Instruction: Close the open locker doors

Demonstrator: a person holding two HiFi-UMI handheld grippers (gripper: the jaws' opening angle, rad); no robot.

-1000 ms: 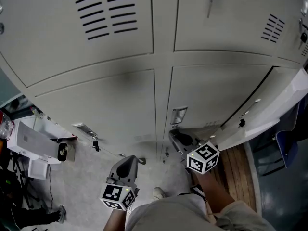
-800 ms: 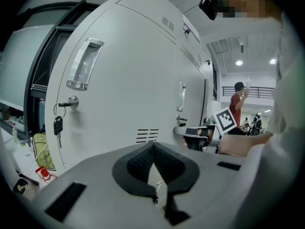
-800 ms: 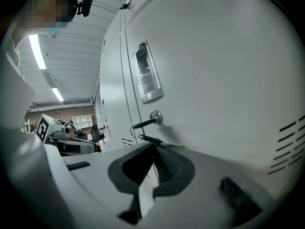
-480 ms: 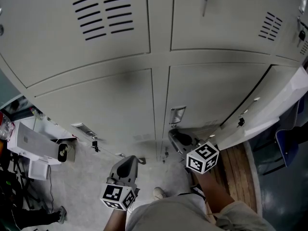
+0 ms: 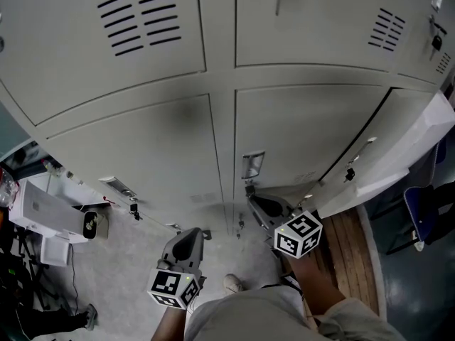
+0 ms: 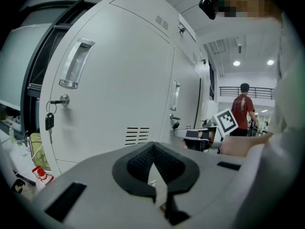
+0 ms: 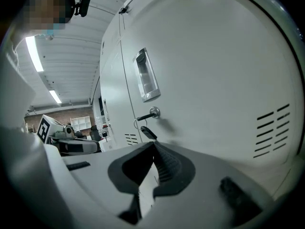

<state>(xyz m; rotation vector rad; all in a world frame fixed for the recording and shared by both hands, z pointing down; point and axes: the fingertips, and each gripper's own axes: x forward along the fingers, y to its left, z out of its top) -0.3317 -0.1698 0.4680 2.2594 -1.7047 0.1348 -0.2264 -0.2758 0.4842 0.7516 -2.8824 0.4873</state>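
— Hanging ajar at the lower right end of the lockers (image 5: 213,141), the open door (image 5: 409,153) wants a push?
— Probably. The right gripper (image 5: 257,203), jaws together on nothing, sits near its free edge for nudging; the left gripper (image 5: 189,240), also closed empty, hangs spare.

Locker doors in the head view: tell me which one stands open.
The bottom door at the far right. It is swung outward, with a dark gap along its inner edge. The other doors sit flush and shut.
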